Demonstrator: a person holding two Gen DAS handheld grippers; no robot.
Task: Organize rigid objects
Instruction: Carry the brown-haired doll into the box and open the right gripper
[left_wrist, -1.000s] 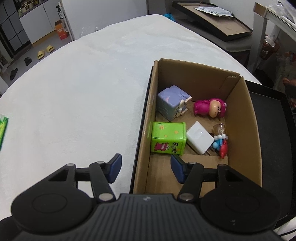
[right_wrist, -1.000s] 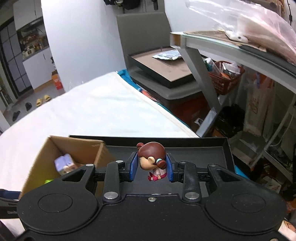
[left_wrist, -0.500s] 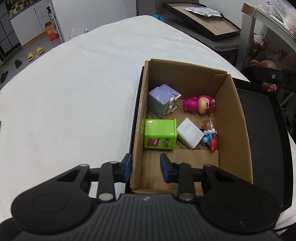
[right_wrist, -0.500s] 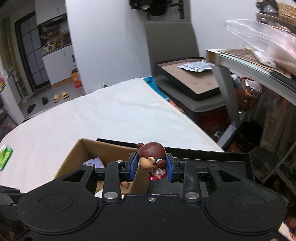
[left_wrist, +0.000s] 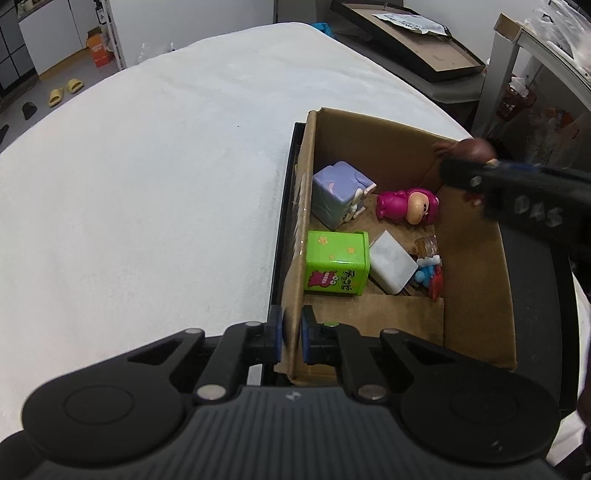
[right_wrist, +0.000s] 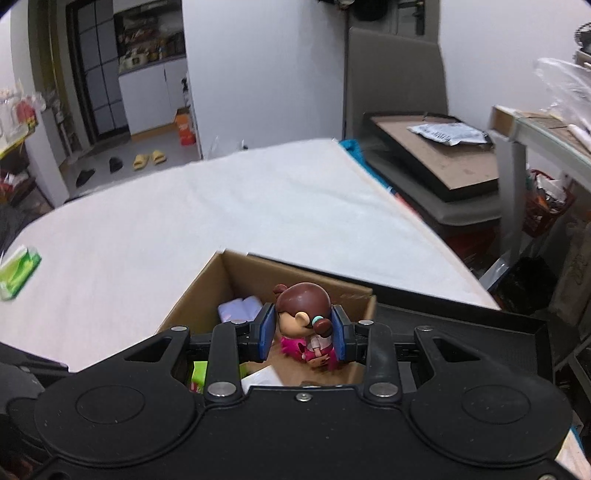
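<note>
Cardboard, the near left wall of the open box (left_wrist: 295, 295), is pinched by the left gripper (left_wrist: 291, 338), whose jaws have just been closing onto it, I'd guess to keep the box from sliding on the white table (left_wrist: 147, 184); meanwhile the right gripper (right_wrist: 303, 334) clamps one brown-haired doll figurine (right_wrist: 303, 314) above the box, ready to drop in beside one green tin (left_wrist: 336, 262), one lilac cube (left_wrist: 341, 194), one pink doll (left_wrist: 408, 205), one white block (left_wrist: 391, 264)
</note>
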